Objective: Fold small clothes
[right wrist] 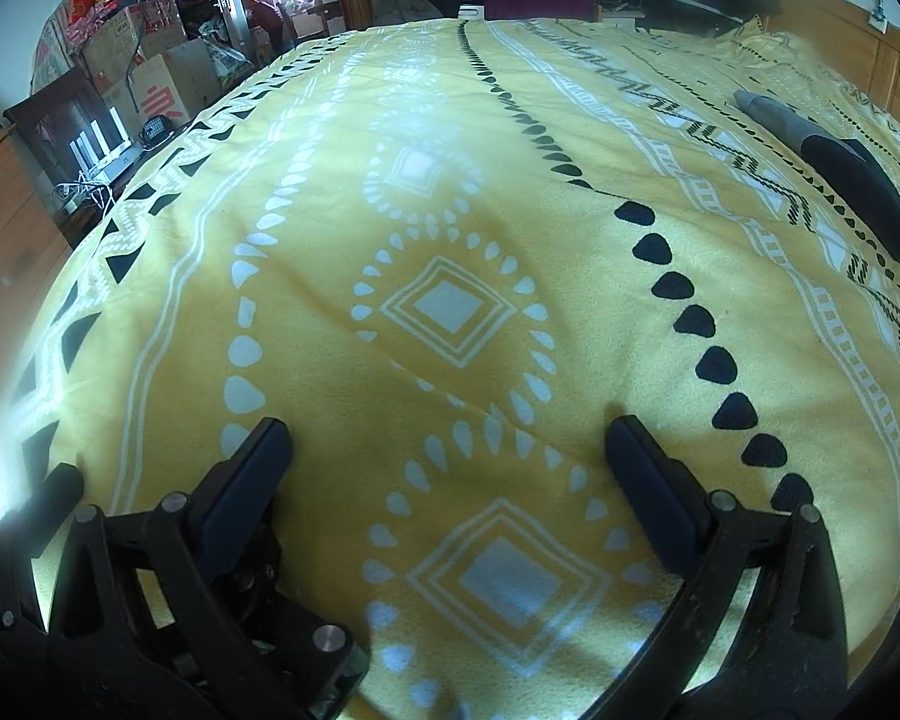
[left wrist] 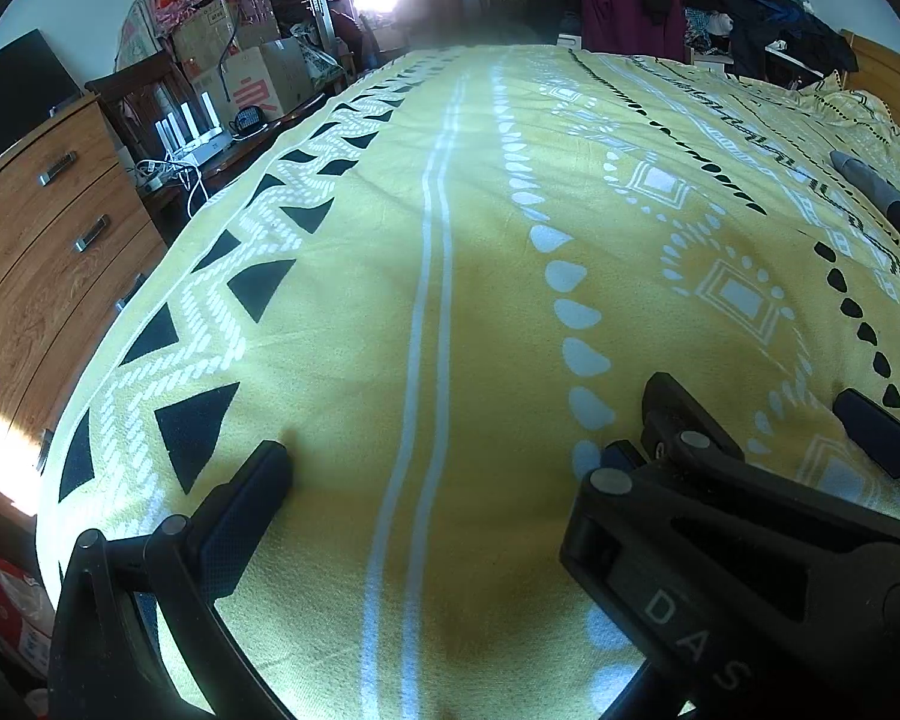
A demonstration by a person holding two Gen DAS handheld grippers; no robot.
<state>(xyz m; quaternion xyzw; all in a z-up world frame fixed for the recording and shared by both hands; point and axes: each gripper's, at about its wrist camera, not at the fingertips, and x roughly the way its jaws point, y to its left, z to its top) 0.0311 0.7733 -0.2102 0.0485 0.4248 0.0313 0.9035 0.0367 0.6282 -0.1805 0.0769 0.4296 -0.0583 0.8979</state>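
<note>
A small grey and dark navy garment (right wrist: 840, 180) lies stretched out on the yellow patterned bedspread (right wrist: 450, 120), far to the right of both grippers; the left wrist view shows it at the right edge (left wrist: 888, 198). My right gripper (right wrist: 447, 438) is open just above the bedspread with nothing between its fingers. My left gripper (left wrist: 444, 459) is open too, low over the bedspread. The right gripper (left wrist: 768, 414) sits close beside it, its black body covering most of the left gripper's right finger. Neither gripper touches the garment.
A wooden chest of drawers (left wrist: 48, 252) stands along the bed's left side, with cardboard boxes (left wrist: 258, 72) and cables behind it. Piled clothes (left wrist: 660, 0) crowd the far end. A wooden headboard (right wrist: 858, 48) bounds the right.
</note>
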